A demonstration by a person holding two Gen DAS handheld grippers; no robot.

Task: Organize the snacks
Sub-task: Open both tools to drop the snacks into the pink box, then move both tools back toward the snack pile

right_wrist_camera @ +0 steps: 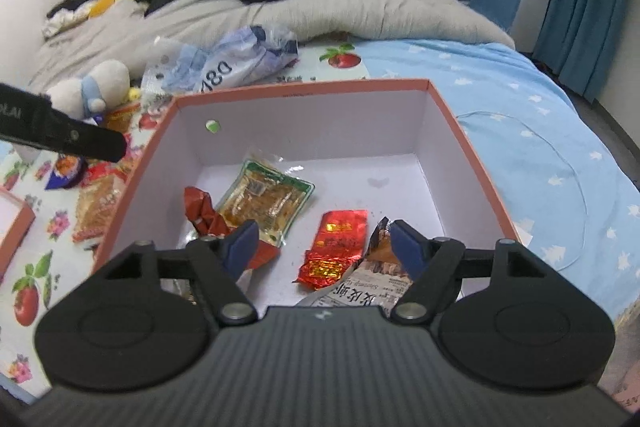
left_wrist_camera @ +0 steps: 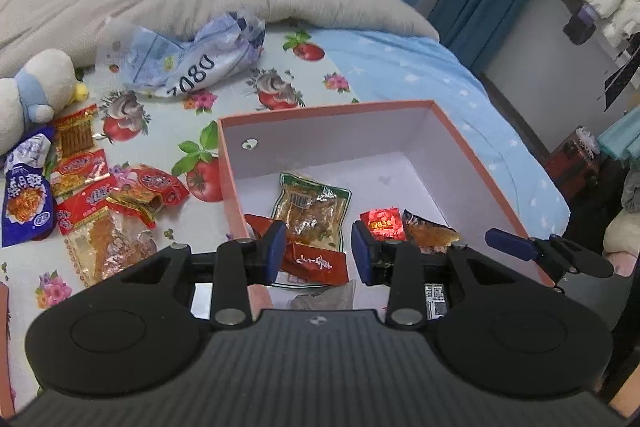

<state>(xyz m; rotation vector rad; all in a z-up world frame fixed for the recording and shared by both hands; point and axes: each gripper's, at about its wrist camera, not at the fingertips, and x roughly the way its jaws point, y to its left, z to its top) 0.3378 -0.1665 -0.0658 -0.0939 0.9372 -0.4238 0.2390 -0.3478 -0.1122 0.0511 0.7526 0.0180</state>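
Both claws, left (left_wrist_camera: 319, 251) and right (right_wrist_camera: 323, 247), gape empty over the box (right_wrist_camera: 304, 87); loose snacks (left_wrist_camera: 86, 203) lie left, nearer the left claw.

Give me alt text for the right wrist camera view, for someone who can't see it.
The open right gripper hovers empty over an open box on a bed, with several snack packets lying on the box floor. More snacks lie outside to its left, near a plush toy.

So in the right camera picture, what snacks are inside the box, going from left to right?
Crumpled red wrapper → clear green-edged packet → shiny red foil packet → torn brown packet, all inside the pink box.
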